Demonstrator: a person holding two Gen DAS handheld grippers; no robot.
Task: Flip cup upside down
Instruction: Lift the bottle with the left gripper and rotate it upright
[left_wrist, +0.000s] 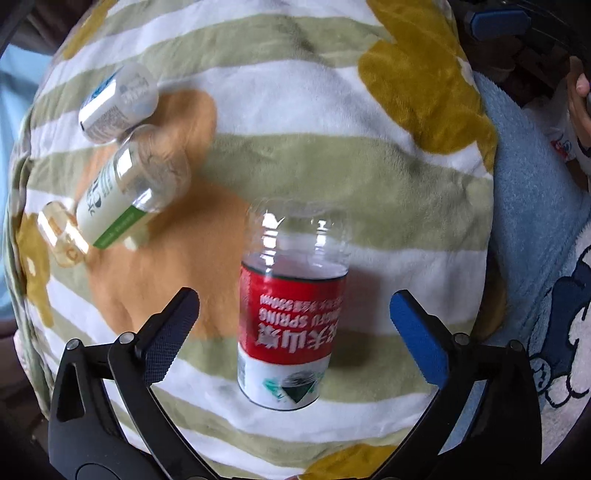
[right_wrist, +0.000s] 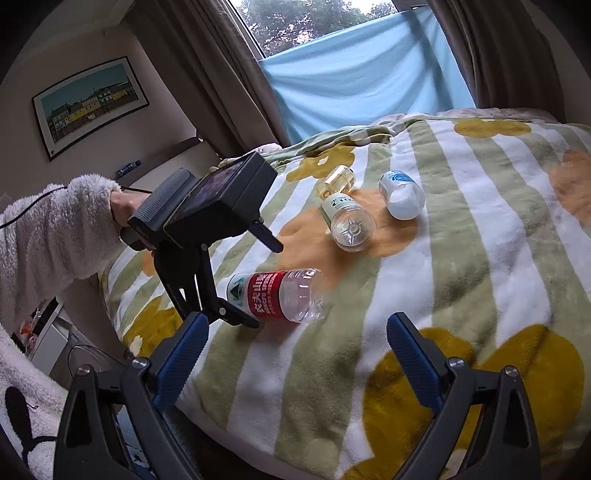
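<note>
A: Where is the cup?

B: The nearest thing to one is a clear plastic bottle with a red label (left_wrist: 291, 317), lying on its side on the striped blanket (left_wrist: 295, 155). It sits between the spread fingers of the left gripper (left_wrist: 293, 325); neither finger touches it. From the right wrist view its clear end points away from the left gripper, toward the middle of the bed.

A: Left gripper's state?

B: Released, jaws wide, nothing held. A hand (right_wrist: 123, 206) in a fluffy white sleeve (right_wrist: 51, 236) grips its handle.

A: And the right gripper?

B: The right gripper (right_wrist: 297, 354) is also spread wide and empty, hovering over the blanket's near edge, well apart from the bottle.

A: Anything else on the blanket?

B: Two more bottles farther off, both on their sides. One has a green and white label (left_wrist: 122, 199); a white and blue one (left_wrist: 118, 103) lies just beside it. Whether they touch, cannot tell.

A: Surroundings?

B: Brown curtains (right_wrist: 207, 74), a light blue sheet (right_wrist: 365, 77) hung across the window, a framed picture (right_wrist: 88, 103) on the wall.
</note>
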